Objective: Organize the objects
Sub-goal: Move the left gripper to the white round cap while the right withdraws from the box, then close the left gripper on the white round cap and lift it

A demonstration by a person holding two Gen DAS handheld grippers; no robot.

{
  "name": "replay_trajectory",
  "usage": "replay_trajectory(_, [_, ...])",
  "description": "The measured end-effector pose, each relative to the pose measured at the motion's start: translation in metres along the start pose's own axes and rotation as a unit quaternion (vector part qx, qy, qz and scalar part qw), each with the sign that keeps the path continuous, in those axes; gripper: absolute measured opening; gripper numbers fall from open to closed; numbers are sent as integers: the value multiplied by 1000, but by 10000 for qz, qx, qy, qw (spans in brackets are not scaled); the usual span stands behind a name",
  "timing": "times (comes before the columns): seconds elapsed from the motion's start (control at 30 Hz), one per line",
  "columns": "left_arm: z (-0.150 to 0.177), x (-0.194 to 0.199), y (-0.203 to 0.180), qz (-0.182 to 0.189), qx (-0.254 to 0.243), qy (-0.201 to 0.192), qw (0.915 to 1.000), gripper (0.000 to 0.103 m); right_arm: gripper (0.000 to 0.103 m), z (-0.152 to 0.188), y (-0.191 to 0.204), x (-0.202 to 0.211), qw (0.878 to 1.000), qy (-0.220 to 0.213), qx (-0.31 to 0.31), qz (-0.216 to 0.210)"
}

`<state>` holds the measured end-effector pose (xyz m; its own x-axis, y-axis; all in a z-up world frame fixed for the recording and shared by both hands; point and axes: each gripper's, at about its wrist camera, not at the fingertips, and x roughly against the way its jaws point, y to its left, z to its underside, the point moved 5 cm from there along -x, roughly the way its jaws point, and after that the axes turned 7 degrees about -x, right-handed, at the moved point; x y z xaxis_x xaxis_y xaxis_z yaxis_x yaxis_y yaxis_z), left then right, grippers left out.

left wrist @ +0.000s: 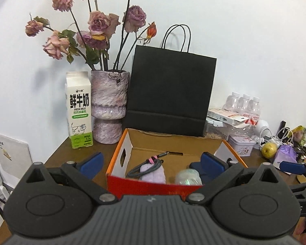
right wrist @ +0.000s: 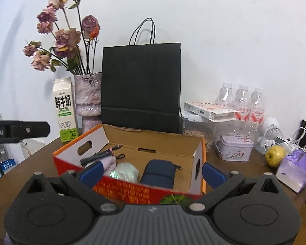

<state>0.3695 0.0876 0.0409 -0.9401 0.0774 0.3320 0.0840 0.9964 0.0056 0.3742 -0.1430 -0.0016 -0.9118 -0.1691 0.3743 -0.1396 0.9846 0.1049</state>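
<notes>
**While both tools hang empty, a next item is to be chosen**

With the worktop [right wrist: 30, 163] taken as the whole stage, the black paper bag [right wrist: 140, 85] is seen standing against the wall, and the open cardboard box [right wrist: 157, 143] is set just in front of it. Inside the box a navy case [right wrist: 159, 173], a pale wrapped bundle [right wrist: 125, 172], a lilac cloth [right wrist: 110, 162] and a coiled cable [right wrist: 95, 157] are already laid. The collecting step is therefore judged to be partly done.

The left hand-held gripper [left wrist: 151, 161] is held released over the box's near wall, nothing between its blue pads. The right hand-held gripper [right wrist: 152, 172] is likewise spread wide and empty, poised at the box's front edge.

Loose things are left to the right of the box: a floral tin [right wrist: 234, 148], a purple packet [right wrist: 295, 169] and a yellow-green apple [right wrist: 275, 156]. The next move is judged to call for a swing of the right tool towards one of these, with the pads set squarely on either side before closing; the apple may roll.
</notes>
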Motion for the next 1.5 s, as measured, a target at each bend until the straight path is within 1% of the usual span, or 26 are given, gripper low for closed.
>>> replay_trajectory(0.33, [23,57,-8,-7,-64,-52,10000,103,103,35,-2,53,9999,63,67,-106])
replay_trajectory(0.6, [57,84,-5,-44,11,182,9998,103,103,62,-7,83,9997,177,160,-114])
replay_trajectory(0.9, [105,110,1,-114,33,579,9983,103,103,110,-13,110,9986,419,309,-15])
replay_trajectory(1.07, [128,125,2,-112,-26,806,9967,103,103,131,-23,117,9985,536,129,34])
replay_trajectory(1.2, [147,129,0,-172,-107,1021,9946,103,103,135,-29,124,9987,483,39,130])
replay_trajectory(1.27, [158,129,-1,-134,-93,1164,9931,103,103,135,-31,127,9989,448,-1,158])
replay_trajectory(1.37, [172,129,-1,-176,-88,1331,9909,103,103,139,-34,127,9986,479,-40,210])
replay_trajectory(1.5, [179,128,-2,-226,-107,1394,9899,102,103,144,-36,127,9983,534,-93,229])
